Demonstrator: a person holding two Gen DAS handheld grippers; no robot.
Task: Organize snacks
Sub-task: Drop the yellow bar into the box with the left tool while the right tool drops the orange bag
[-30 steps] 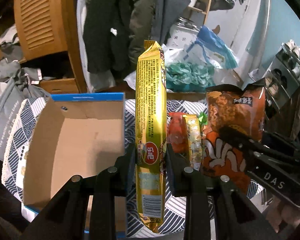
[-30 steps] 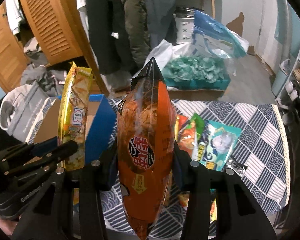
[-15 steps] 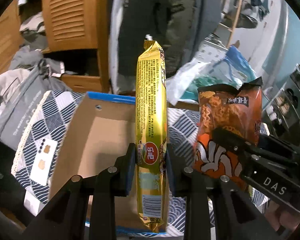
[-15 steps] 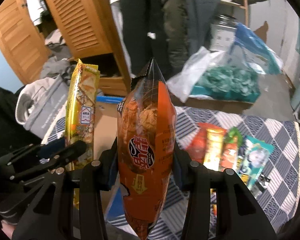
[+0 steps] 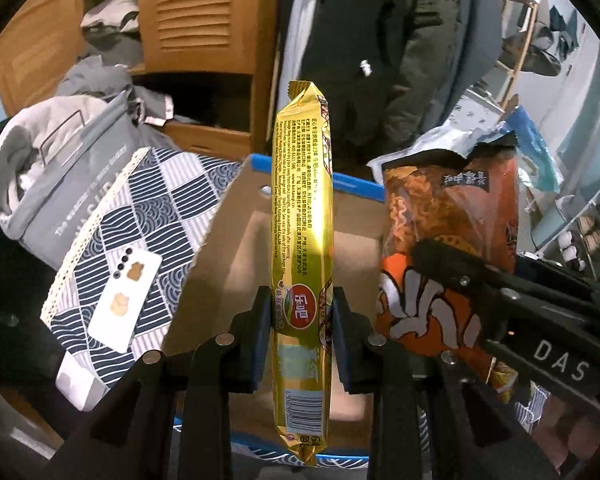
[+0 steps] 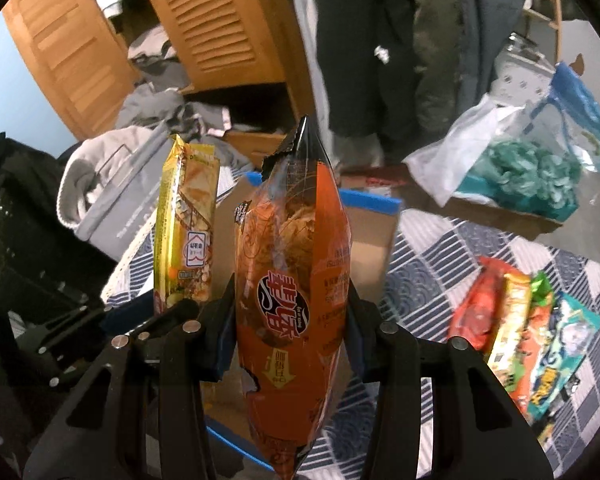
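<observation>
We are holding the left gripper (image 5: pixel 299 334) clamped on a long gold snack pack (image 5: pixel 302 240), which is standing upright between the pads, and the right gripper (image 6: pixel 290 318) squeezed shut on a puffy orange snack bag (image 6: pixel 292 280), also upright. Both are hanging over the open cardboard box (image 5: pixel 228 264), whose blue-edged walls are showing behind and below the two packs. In the left wrist view the orange snack bag is sitting just to the right of the gold pack; in the right wrist view the gold pack is standing just to the left of the orange bag.

The box is resting on a blue-and-white patterned tablecloth (image 6: pixel 432 264). To the box's left, a grey tote bag (image 5: pixel 72 176) is slumping beyond the cloth's edge. On the cloth to the right, well apart from the box, a row of loose snack packs (image 6: pixel 520 328) is lying side by side. A white phone (image 5: pixel 126 300) is lying flat on the cloth, left of the box.
</observation>
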